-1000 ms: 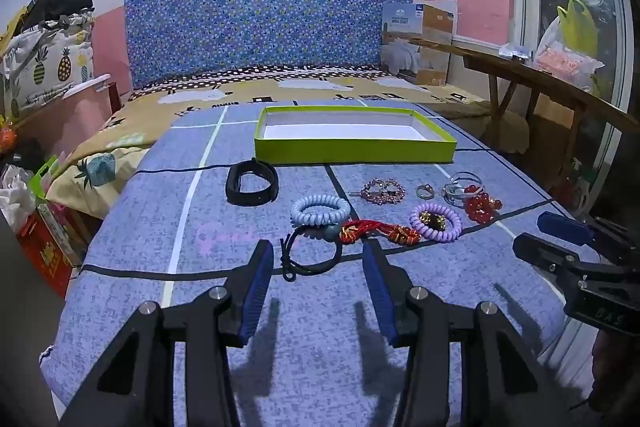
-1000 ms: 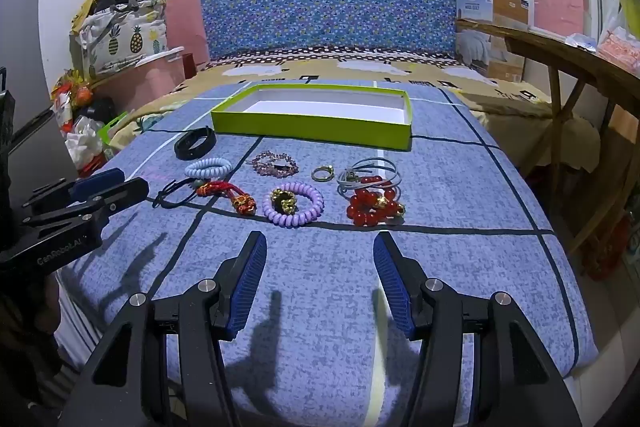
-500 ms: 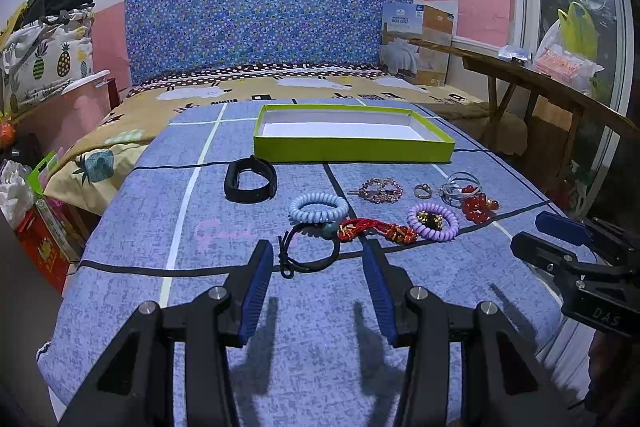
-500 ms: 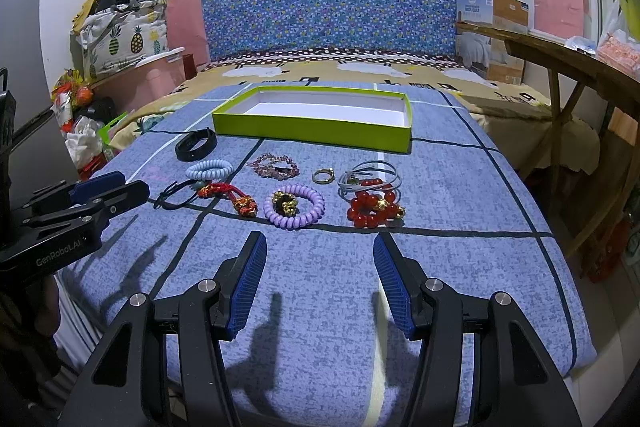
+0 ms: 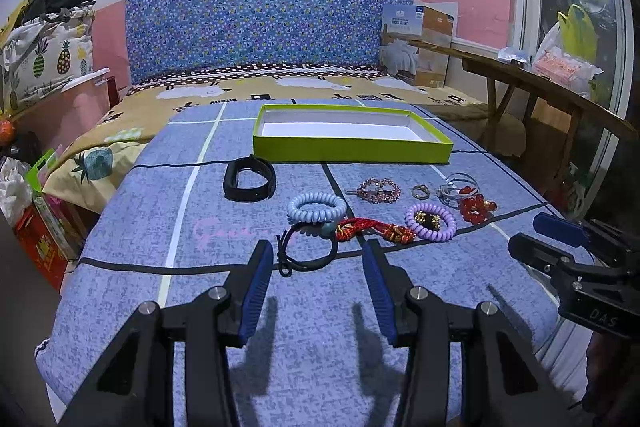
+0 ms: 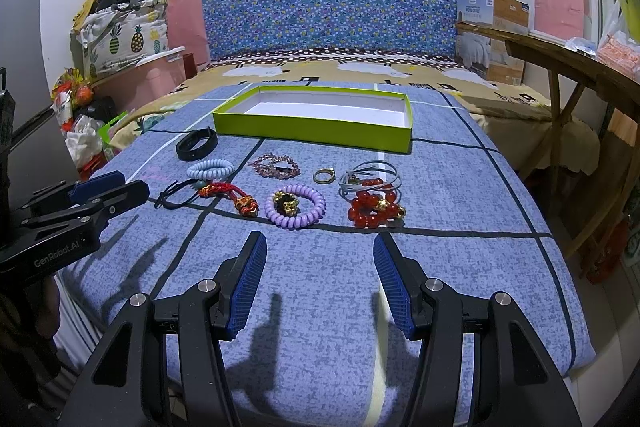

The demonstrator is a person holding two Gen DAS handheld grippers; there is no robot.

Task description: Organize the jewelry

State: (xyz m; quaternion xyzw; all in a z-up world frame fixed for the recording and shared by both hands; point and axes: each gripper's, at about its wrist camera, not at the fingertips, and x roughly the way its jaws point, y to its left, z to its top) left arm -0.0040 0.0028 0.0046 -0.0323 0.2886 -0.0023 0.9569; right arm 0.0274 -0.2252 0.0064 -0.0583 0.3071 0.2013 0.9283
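Observation:
Several pieces of jewelry lie in a row on the blue bedspread: a black band (image 5: 250, 179), a pale blue coil bracelet (image 5: 317, 207), a black cord loop (image 5: 306, 254), a red knotted cord (image 5: 374, 229), a purple coil bracelet (image 6: 295, 205), a pink beaded piece (image 6: 275, 165), a gold ring (image 6: 324, 175), grey hoops (image 6: 370, 175) and red beads (image 6: 372, 209). Behind them stands an empty lime-green tray (image 5: 352, 149). My left gripper (image 5: 319, 259) hovers open just short of the cord loop. My right gripper (image 6: 320, 253) is open, short of the purple bracelet.
The bed's near edge is just below both grippers. A wooden bench (image 6: 560, 67) stands on the right with a cardboard box (image 6: 494, 35) on it. Bags and pineapple-print bedding (image 6: 124, 35) pile up on the left. The patterned headboard (image 5: 264, 15) closes the far end.
Both views have shifted very slightly; the left gripper has eased back a touch from the jewelry. Nothing was taken hold of or moved.

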